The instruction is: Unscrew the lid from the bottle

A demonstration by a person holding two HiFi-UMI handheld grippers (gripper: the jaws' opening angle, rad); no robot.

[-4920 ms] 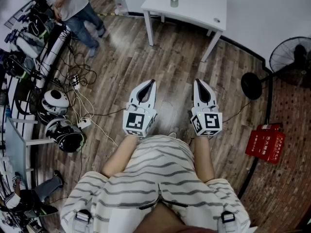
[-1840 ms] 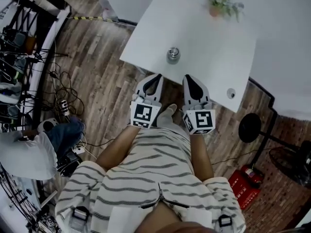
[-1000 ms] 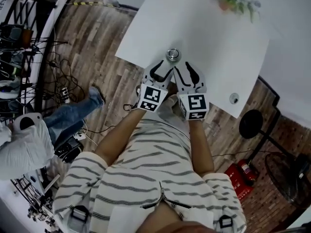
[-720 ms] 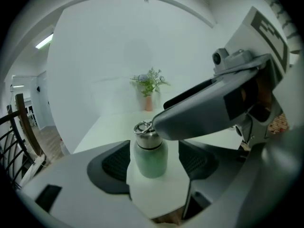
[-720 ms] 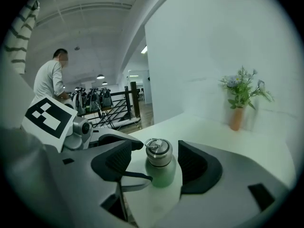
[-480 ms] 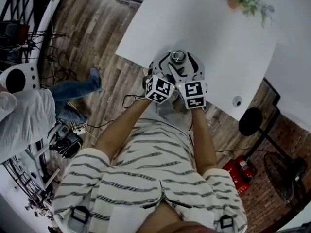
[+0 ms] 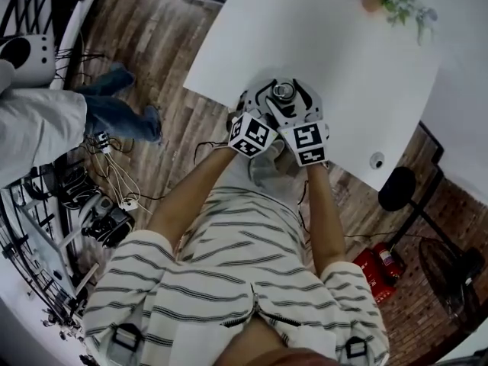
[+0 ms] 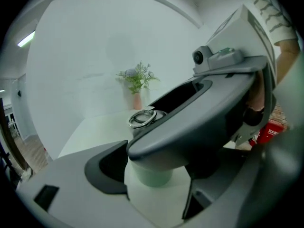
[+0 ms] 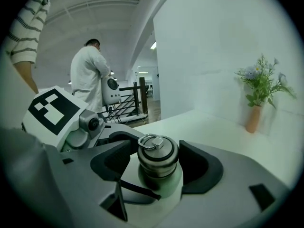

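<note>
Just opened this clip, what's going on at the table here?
A person stands at the white table with both handheld grippers around a small bottle near its edge. The left gripper brackets the pale body low down; the right gripper has its jaws either side of the metal, ring-topped lid. Both look open, with gaps showing, so the lid is still on and twisting has not started.

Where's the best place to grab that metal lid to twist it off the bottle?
Probably its round side wall, pinched from two opposite sides, jaws level. The lid stands upright on the bottle, and the small ring on top looks too loose for turning.
</note>
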